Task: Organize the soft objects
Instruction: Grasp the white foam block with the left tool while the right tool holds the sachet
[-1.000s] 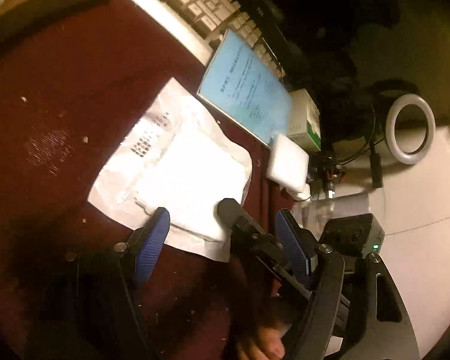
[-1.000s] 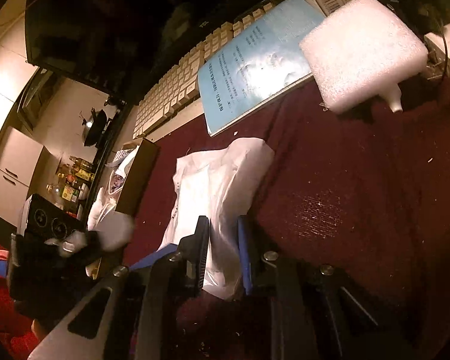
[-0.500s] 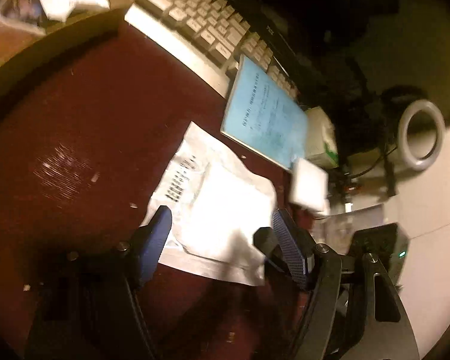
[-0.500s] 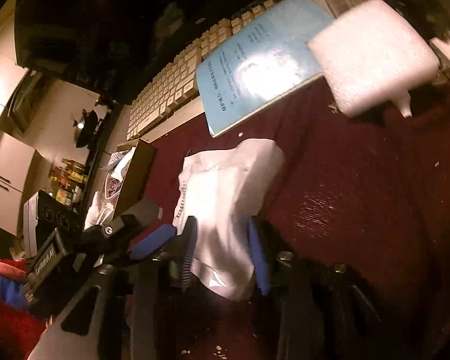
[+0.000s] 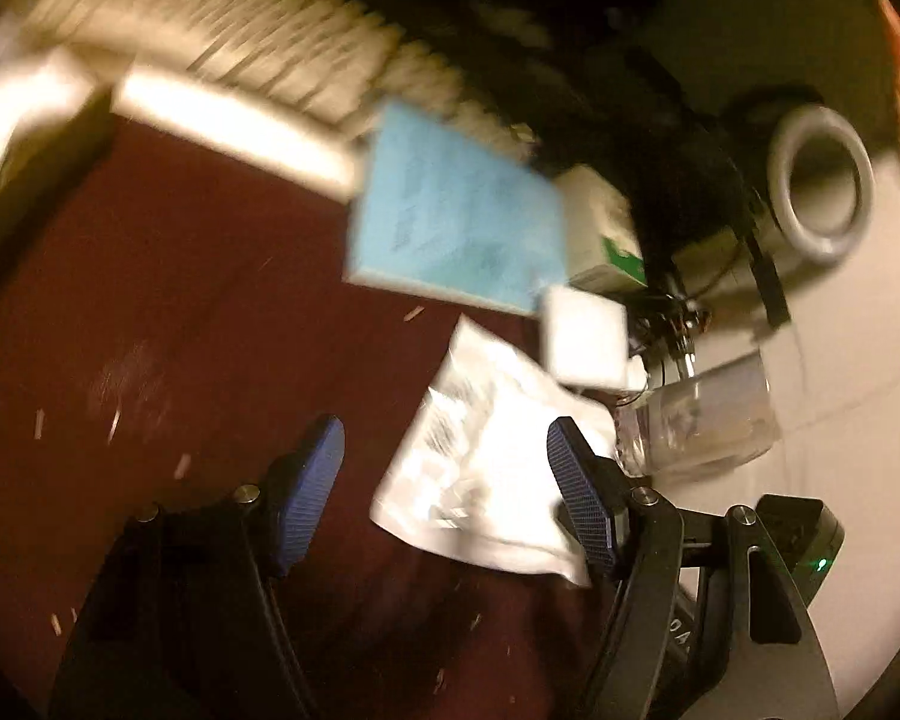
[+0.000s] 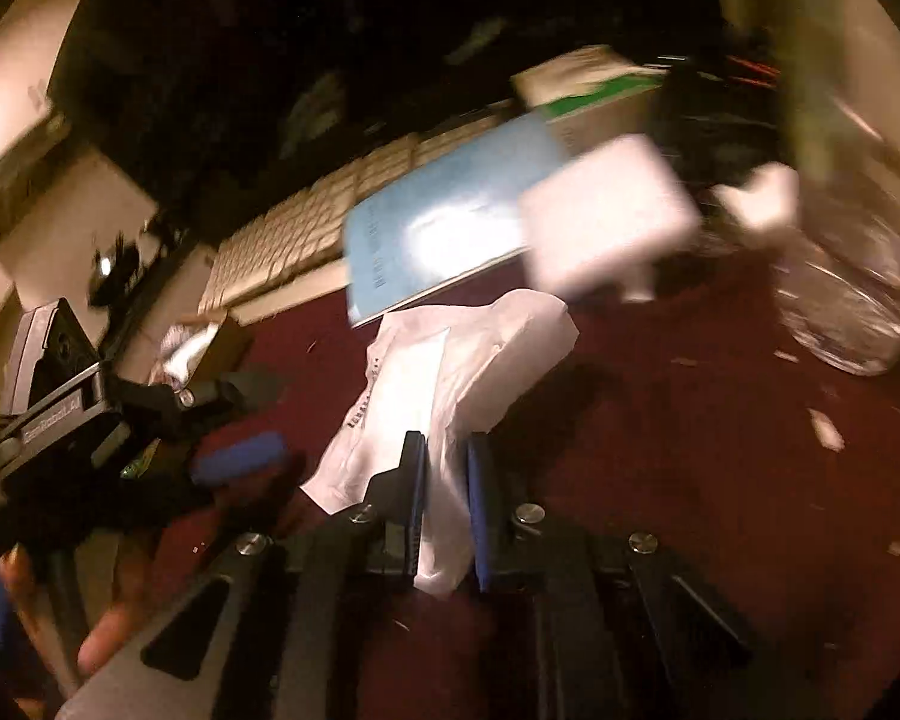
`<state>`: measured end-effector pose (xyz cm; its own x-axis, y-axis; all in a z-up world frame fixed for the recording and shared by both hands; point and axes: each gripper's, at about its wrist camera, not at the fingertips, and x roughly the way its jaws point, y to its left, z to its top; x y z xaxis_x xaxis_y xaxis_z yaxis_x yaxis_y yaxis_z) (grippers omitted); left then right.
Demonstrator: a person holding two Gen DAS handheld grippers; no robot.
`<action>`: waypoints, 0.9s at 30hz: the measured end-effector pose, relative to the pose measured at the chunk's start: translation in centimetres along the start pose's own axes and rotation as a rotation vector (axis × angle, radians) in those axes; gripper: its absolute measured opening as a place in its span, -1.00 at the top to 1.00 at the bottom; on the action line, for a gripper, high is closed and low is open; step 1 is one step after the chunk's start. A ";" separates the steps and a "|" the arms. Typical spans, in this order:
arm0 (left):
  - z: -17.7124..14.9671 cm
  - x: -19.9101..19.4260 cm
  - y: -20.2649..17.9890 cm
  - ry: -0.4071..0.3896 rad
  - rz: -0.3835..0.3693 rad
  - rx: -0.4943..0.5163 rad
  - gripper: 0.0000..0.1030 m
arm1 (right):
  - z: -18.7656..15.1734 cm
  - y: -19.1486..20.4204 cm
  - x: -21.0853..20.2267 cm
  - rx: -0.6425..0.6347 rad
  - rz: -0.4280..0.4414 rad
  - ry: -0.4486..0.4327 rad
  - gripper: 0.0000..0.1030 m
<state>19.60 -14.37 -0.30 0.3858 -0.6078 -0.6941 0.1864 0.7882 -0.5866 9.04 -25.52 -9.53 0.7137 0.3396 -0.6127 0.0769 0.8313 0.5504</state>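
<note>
Because the white plastic packet point(image 6: 450, 372) sags and creases wherever it is not held up, it reads as a light, limp pouch with something soft and flat inside, probably slick on its film skin and not at all fragile. It lies over the dark red table cover point(image 6: 660, 450), its far end near the blue booklet point(image 6: 444, 234) and its near edge drawn into the right gripper point(image 6: 447, 492), whose blue pads are pinched together on that edge with a fold of film bunched between them. That hold on a thin margin looks good enough for so light a thing, though a bite further in, over the padded middle, would probably slip less if the film slides. In the left wrist view the left gripper point(image 5: 447, 480) has its fingers spread wide with nothing pressed between them; the packet point(image 5: 492, 468) shows just beyond the right-hand pad, and whether it touches that pad is lost in the blur. Further out sit a white foam block point(image 6: 606, 222), a clear plastic bottle point(image 6: 846, 300) lying on its side, a green and white carton point(image 6: 594, 90) and a pale keyboard point(image 6: 306, 240) behind the booklet.
</note>
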 end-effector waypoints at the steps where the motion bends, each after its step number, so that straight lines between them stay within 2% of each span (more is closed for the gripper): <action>1: 0.5 0.5 -1.0 0.006 0.004 0.026 -0.36 | 0.1 -0.9 -0.4 0.029 -0.029 -0.002 0.77; 6: 2.6 5.6 -6.8 0.079 -0.051 0.142 -0.39 | 0.1 -2.7 -0.5 0.075 -0.071 0.003 0.77; 9: 3.8 9.6 -7.3 0.161 -0.091 0.091 -0.39 | 0.0 -3.4 0.0 0.095 -0.043 0.008 0.76; 13: 5.4 11.8 -5.7 0.159 -0.070 -0.012 -0.39 | -0.2 -4.0 -0.1 0.106 0.028 0.005 0.76; 15: 5.9 12.6 -4.9 0.168 -0.091 -0.038 -0.39 | -0.2 -4.3 -0.4 0.114 0.066 -0.025 0.76; 20: 6.6 14.4 -4.0 0.190 -0.234 -0.121 -0.40 | -0.3 -4.4 -0.5 0.100 0.082 -0.033 0.76; 22: 6.8 15.0 -4.3 0.211 -0.265 -0.110 -0.39 | -0.6 -4.2 -0.9 0.086 0.066 -0.065 0.76; 23: 6.8 15.2 -4.7 0.214 -0.268 -0.083 -0.35 | -0.6 -4.1 -1.1 0.080 0.067 -0.077 0.76; 24: 6.8 15.2 -4.8 0.214 -0.261 -0.075 -0.23 | -0.7 -4.1 -1.3 0.078 0.069 -0.080 0.76; 25: 6.6 15.3 -4.7 0.220 -0.242 -0.077 0.12 | -0.7 -4.1 -1.2 0.080 0.068 -0.078 0.76; 27: 6.6 15.2 -4.0 0.216 -0.256 -0.106 0.24 | -0.7 -4.0 -1.0 0.085 0.070 -0.073 0.76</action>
<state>30.67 -26.12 -5.75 0.1360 -0.8000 -0.5844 0.1532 0.5998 -0.7853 7.51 -28.88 -11.51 0.7681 0.3602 -0.5294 0.0816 0.7650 0.6389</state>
